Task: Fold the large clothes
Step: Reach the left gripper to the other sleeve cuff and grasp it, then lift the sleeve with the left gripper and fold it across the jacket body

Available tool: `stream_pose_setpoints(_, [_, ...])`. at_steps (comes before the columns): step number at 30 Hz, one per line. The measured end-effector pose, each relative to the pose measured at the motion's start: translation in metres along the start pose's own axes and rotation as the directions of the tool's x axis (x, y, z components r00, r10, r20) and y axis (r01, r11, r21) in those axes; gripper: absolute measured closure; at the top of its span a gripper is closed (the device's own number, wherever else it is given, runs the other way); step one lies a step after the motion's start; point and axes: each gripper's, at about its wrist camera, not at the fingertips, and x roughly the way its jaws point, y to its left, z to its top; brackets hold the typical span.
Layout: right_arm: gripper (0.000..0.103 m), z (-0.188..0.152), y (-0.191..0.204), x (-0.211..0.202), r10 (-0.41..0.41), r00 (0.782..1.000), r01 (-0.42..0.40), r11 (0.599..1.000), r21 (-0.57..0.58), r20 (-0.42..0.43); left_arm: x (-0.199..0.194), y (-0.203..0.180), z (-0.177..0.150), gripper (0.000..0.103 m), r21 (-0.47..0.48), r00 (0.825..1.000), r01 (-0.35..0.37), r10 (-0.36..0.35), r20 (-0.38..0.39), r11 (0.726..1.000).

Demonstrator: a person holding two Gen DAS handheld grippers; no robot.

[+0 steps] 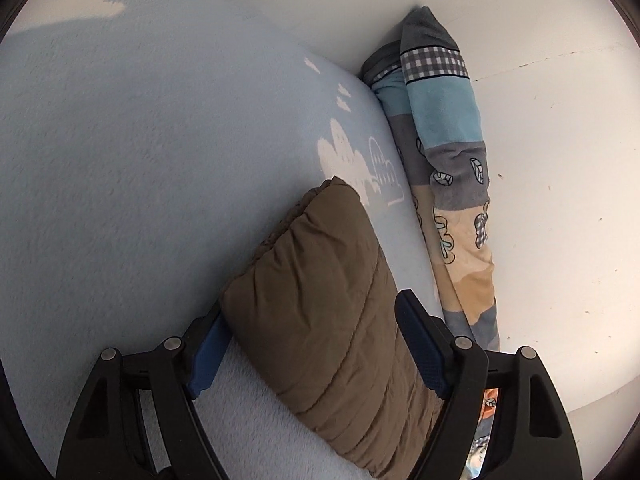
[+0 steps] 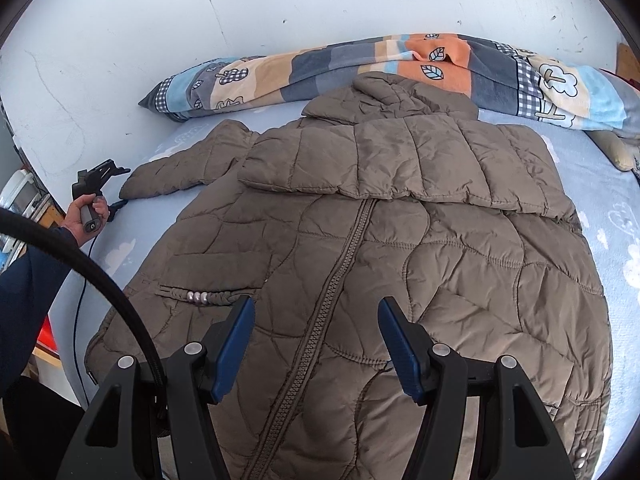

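Blue-padded jaws of the left gripper (image 1: 316, 340) stand wide, straddling the cuff of the brown quilted puffer jacket's sleeve (image 1: 320, 300), not yet pinching. Closing low on the cuff should catch every layer. The right gripper (image 2: 316, 340) hangs agape, empty, over the zip. Only its view shows the whole jacket (image 2: 380, 240) spread across the pale blue bedsheet (image 2: 616, 208), frame centre.

Jacket (image 2: 380, 240) on bed (image 2: 608, 184), quilt (image 2: 360, 64) behind.
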Motion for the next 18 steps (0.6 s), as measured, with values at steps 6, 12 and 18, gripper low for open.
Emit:
stream_pose_setpoints(6, [0.035, -0.001, -0.004, 0.005, -0.005, 1.000, 0.005, 1.000, 0.010, -0.009, 0.001, 0.003, 0.007, 0.079, 0.002, 0.999, 0.039, -0.039, 0.012, 0.999])
stream_pose_setpoints(12, [0.035, 0.001, -0.004, 0.000, -0.001, 1.000, 0.001, 1.000, 0.014, 0.009, -0.018, -0.017, 0.009, 0.081, 0.061, 0.996, 0.085, -0.085, 0.006, 0.995])
stream_pose_setpoints(18, [0.035, 0.006, -0.004, -0.013, 0.003, 0.999, -0.005, 1.000, 0.026, 0.052, -0.057, -0.069, 0.003, 0.082, 0.146, 0.986, 0.164, -0.164, -0.012, 0.976])
